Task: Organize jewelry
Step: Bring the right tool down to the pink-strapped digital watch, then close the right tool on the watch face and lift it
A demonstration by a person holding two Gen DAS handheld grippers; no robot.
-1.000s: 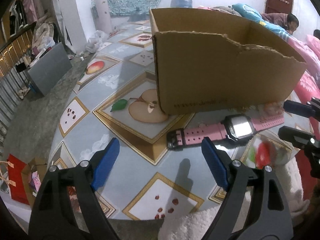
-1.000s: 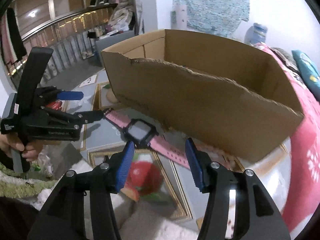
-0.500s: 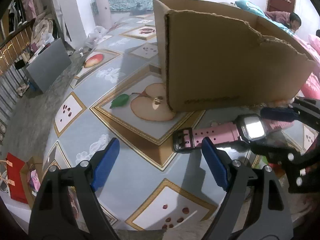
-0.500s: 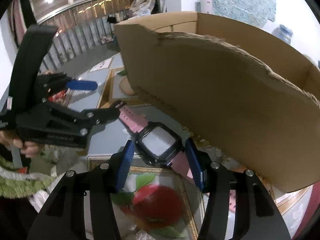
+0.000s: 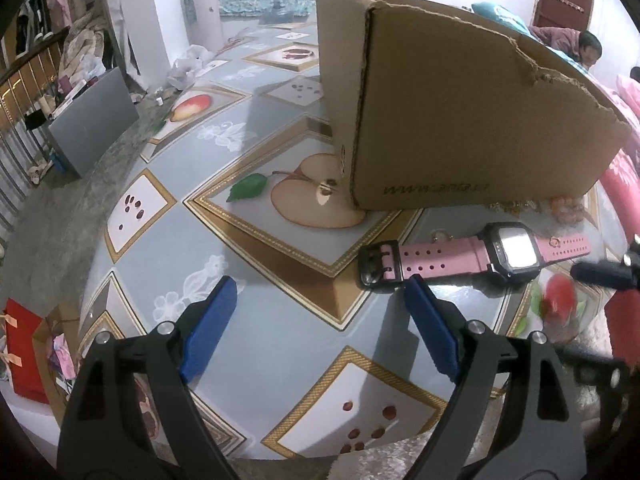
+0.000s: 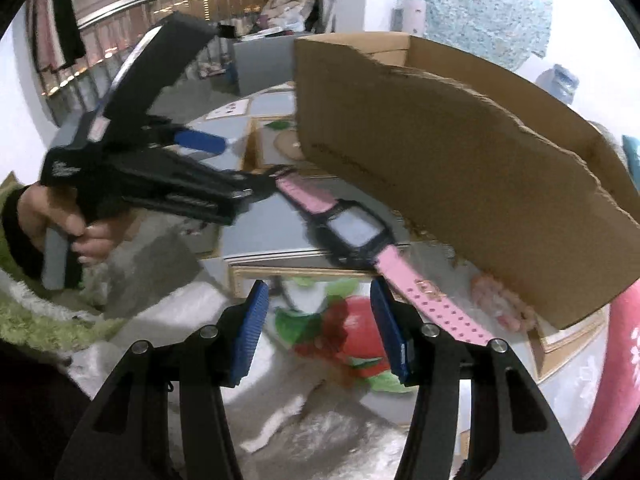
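A pink-strapped digital watch [image 5: 476,258] with a black case lies flat on the fruit-patterned tablecloth, just in front of a torn cardboard box [image 5: 460,120]. My left gripper [image 5: 320,296] is open and empty, its right finger close to the watch's buckle end. In the right wrist view the watch [image 6: 356,236] lies diagonally beyond my right gripper [image 6: 318,300], which is open and empty, with the strap's holed end by its right finger. The left gripper [image 6: 244,172] shows there too, held by a hand. A pink bead bracelet [image 6: 500,300] lies against the box's foot.
The table [image 5: 260,260] is round with a fruit-print cloth; its edge drops off to the left. A white fluffy cloth [image 6: 280,420] lies at the near edge. A grey panel [image 5: 92,120] and clutter stand on the floor at left. Pink bedding lies at the right.
The right gripper has pulled back from around the watch case toward the holed strap end. The left gripper has shifted so the watch sits further right. The watch stays on the table.
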